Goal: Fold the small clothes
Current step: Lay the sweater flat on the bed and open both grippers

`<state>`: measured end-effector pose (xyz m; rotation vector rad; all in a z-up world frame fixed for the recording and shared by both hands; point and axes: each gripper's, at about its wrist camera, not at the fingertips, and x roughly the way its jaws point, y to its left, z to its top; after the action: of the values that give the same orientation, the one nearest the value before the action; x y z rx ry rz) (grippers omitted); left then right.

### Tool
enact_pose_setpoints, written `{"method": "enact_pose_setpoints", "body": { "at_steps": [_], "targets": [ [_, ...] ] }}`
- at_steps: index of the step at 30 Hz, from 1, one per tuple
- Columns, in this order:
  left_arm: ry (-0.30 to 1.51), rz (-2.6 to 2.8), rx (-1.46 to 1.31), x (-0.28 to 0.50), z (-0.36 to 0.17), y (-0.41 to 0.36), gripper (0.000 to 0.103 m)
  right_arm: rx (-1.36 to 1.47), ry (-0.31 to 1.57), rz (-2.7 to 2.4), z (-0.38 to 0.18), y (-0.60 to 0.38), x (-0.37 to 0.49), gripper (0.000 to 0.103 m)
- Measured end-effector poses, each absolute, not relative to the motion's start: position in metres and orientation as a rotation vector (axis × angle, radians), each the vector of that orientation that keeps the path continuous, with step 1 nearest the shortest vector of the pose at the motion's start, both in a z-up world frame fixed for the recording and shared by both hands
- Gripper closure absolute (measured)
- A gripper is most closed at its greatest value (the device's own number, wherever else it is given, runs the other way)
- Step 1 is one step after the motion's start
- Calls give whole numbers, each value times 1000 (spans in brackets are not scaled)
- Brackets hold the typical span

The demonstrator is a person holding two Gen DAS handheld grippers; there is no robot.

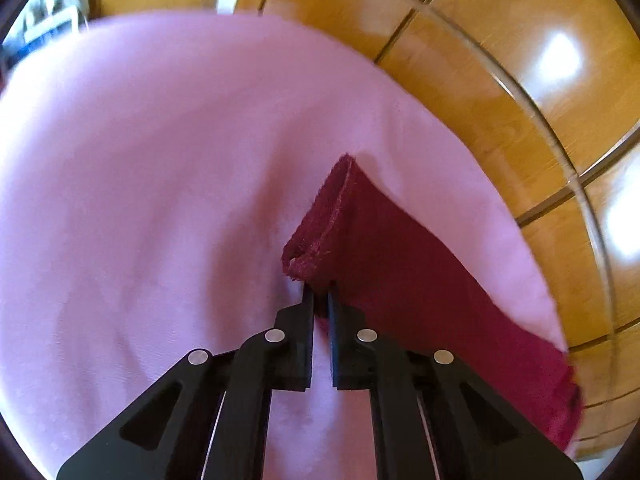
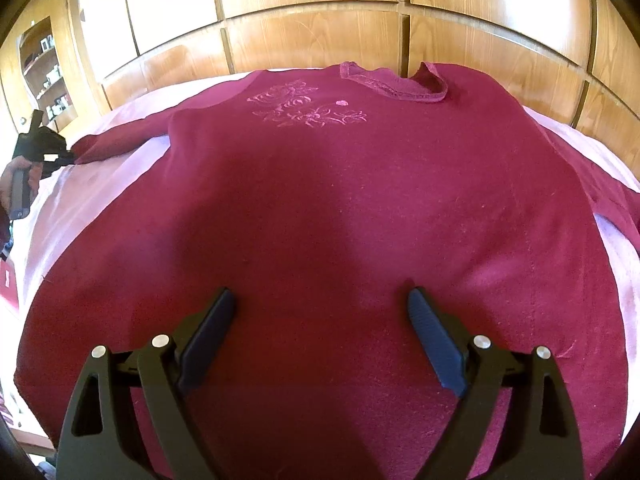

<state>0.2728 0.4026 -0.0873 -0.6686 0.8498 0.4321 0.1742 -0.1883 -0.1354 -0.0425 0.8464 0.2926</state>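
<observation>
The sleeve cuff (image 1: 320,236) is pinched only at its very edge by the shut left tool (image 1: 320,292), so the cloth could be pulled free if the sleeve is carried quickly across the body; a slack sleeve could also be laid down creased. The maroon sweater (image 2: 320,208) is spread flat on the pink sheet (image 1: 140,180) of a bed, filling the centre of the right wrist view, with its collar (image 2: 394,80) at the upper middle. The left tool is angled steeply downward, at the far left of that view. The right tool (image 2: 320,300) is held low over the hem, jaws spread wide, nothing gripped.
</observation>
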Motion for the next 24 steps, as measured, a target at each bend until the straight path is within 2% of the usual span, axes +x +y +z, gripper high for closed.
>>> {"method": "enact_pose_setpoints", "body": {
  "at_steps": [6,7,8,11,16,20,24],
  "targets": [
    [889,491,-634,263,-93,401,97,-29,842,304,-136,-192,175,14],
    [889,499,-640,264,-89,398,94,-27,842,306,-136,-193,175,14],
    [886,508,-657,263,-85,395,81,-23,843,307,-136,-193,175,14],
    [789,480,-674,252,-60,366,52,-8,857,313,-133,-196,176,14],
    [755,231,-528,241,-34,243,51,147,867,303,-107,-231,176,21],
    [779,-27,-416,223,-38,133,51,379,795,164,-83,-329,171,23],
    [829,-222,-257,198,-56,36,51,481,761,-178,-83,-447,165,35]
  ]
}}
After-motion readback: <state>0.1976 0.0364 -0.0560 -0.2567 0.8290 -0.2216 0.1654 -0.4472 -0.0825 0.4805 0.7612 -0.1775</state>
